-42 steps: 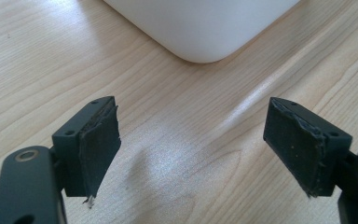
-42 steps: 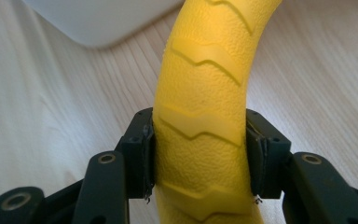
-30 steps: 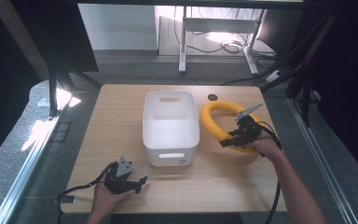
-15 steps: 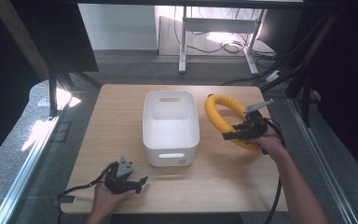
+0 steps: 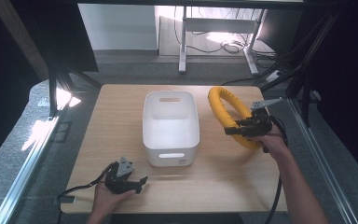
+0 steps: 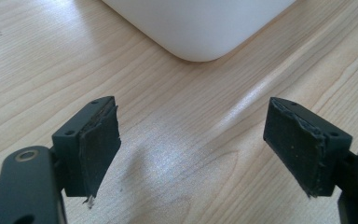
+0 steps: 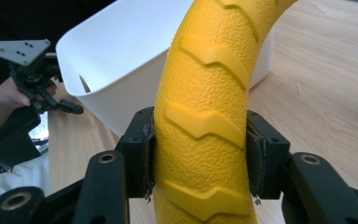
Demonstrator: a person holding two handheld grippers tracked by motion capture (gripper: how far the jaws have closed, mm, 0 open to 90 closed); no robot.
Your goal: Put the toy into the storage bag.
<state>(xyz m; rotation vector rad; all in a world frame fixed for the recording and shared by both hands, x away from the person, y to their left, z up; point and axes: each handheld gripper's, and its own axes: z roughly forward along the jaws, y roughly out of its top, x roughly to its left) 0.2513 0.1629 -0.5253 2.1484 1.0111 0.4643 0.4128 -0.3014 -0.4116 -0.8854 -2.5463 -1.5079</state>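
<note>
The right tool is squeezing a yellow ring that looks like a toy tire, with bumpy skin and zigzag marks. In the right gripper view the two black pads press on both sides of the ring, so the grip looks snug and the ring should not slip. The ring is near the right edge of the counter, just beside the white bin. It stands tilted up, with its near part in the tool, and I cannot tell if its far part touches the wood. I think it is held this way so it can go up over the bin wall and drop inside. The bin sits in the middle of the counter with its open top up, and it looks empty. The left tool waits near the front left corner of the counter. In the left gripper view its pads stand wide apart with nothing between them, only wood below and a round corner of the bin ahead. It seems to rest there to keep out of the way. The counter is light wood, smooth and a bit shiny. Around it the floor is grey carpet. Behind are table legs, cables, and sun spots on the floor.
</note>
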